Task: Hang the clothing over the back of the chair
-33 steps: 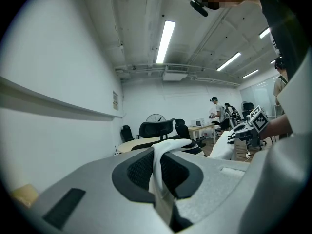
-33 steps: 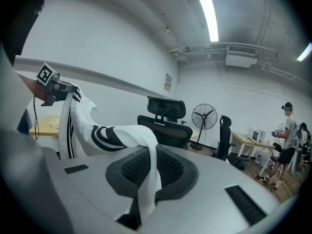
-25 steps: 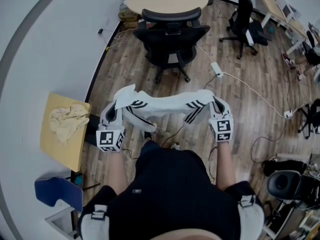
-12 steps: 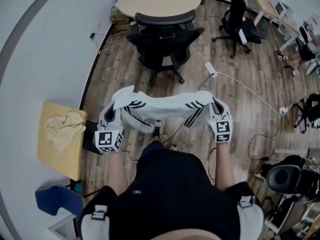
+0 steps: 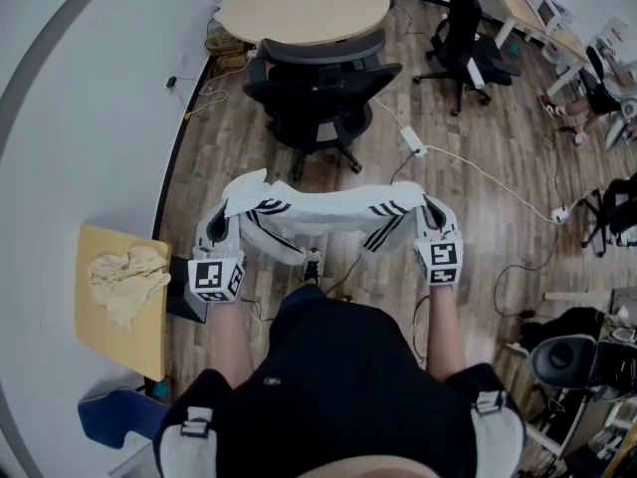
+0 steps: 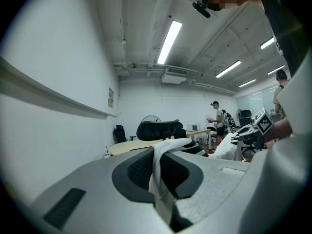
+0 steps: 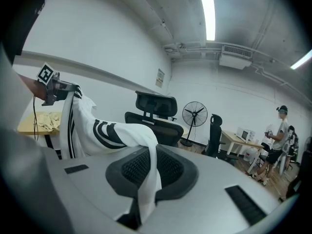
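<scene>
A white garment with black stripes (image 5: 323, 212) hangs stretched between my two grippers at waist height. My left gripper (image 5: 227, 217) is shut on its left end; the cloth (image 6: 163, 179) runs down between the jaws in the left gripper view. My right gripper (image 5: 426, 209) is shut on the right end, where the cloth (image 7: 146, 179) is pinched the same way. The black office chair (image 5: 318, 83) stands ahead of me, its back toward me, some way beyond the garment. It also shows in both gripper views as the chair (image 6: 156, 129) and chair (image 7: 155, 112).
A round wooden table (image 5: 304, 6) stands behind the chair. A small wooden table (image 5: 121, 302) with a crumpled beige cloth (image 5: 124, 275) is at my left by the wall. Cables and a power strip (image 5: 410, 140) lie on the floor. Other office chairs (image 5: 468, 28) and desks stand at right; a person (image 7: 275, 140) stands far off.
I have walked forward a little: the chair and round table sit higher and the side table has slid back at left. Both grippers keep the garment stretched as before.
</scene>
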Motion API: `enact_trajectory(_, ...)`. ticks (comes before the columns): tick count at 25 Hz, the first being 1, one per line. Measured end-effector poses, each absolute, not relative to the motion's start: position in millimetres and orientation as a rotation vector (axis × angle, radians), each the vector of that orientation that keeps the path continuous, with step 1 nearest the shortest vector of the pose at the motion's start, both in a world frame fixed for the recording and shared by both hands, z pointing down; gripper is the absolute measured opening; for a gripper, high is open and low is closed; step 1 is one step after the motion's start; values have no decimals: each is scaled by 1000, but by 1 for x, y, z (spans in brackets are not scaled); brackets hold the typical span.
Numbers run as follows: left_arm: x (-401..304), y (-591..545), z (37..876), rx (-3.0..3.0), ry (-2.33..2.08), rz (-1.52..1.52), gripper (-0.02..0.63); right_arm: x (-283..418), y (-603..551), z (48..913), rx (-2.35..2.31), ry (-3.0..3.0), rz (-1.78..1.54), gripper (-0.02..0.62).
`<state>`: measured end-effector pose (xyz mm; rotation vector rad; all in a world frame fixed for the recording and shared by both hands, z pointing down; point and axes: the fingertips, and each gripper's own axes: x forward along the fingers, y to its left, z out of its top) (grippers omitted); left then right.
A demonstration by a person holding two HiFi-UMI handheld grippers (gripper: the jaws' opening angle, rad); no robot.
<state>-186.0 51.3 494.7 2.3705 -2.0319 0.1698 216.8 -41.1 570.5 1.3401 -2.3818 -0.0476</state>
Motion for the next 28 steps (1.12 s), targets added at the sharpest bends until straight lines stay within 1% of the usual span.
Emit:
enact_trajectory(5, -202, 15, 493, 2390, -2007, 161, 11, 206, -65, 571, 1370, -2345, -20, 14)
enact_trajectory(18, -248, -58, 496, 2417, -1983, 135, 11, 160, -133, 565, 1379, -2341, -78, 14)
enact_trajectory(24, -258, -100, 490, 2470, -1931, 132, 11, 154, -157, 564, 1442, -2280, -25, 14)
enact_trajectory(28, -268, -127, 487, 2505, -1899, 129, 11, 145, -170, 560, 1477, -2273, -50, 14)
